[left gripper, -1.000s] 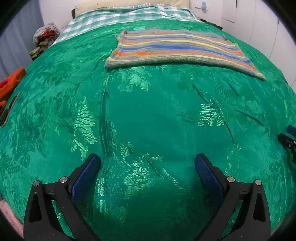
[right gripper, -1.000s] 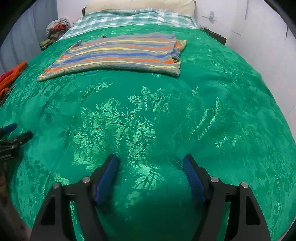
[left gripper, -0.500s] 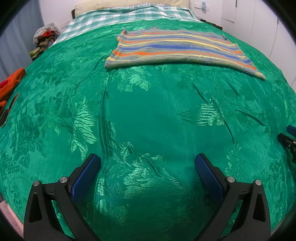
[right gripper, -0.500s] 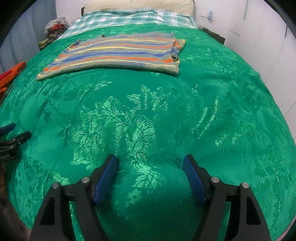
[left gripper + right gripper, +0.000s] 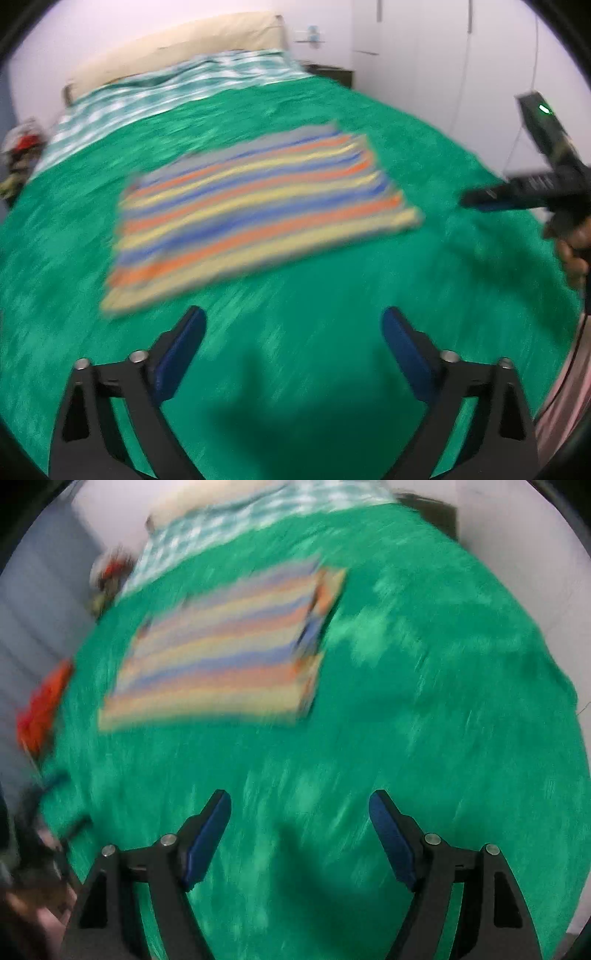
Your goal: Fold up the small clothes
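Left claw [image 5: 291,328], right claw [image 5: 299,808] angled down over green bedspread [image 5: 332,295]; left just narrowing, both agape, empty.

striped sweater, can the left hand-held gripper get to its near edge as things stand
Probably yes. The left hand-held gripper stands open and empty, and only bare green bedspread lies between it and the striped sweater. It is not touching the sweater yet.

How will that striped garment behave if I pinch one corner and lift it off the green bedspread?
The striped garment lies flat and thin on the green bedspread, so it will probably drape and sag rather than hold shape. It looks knitted, so likely light but stretchy. Its right edge seems doubled over; that layer may fall open when lifted.
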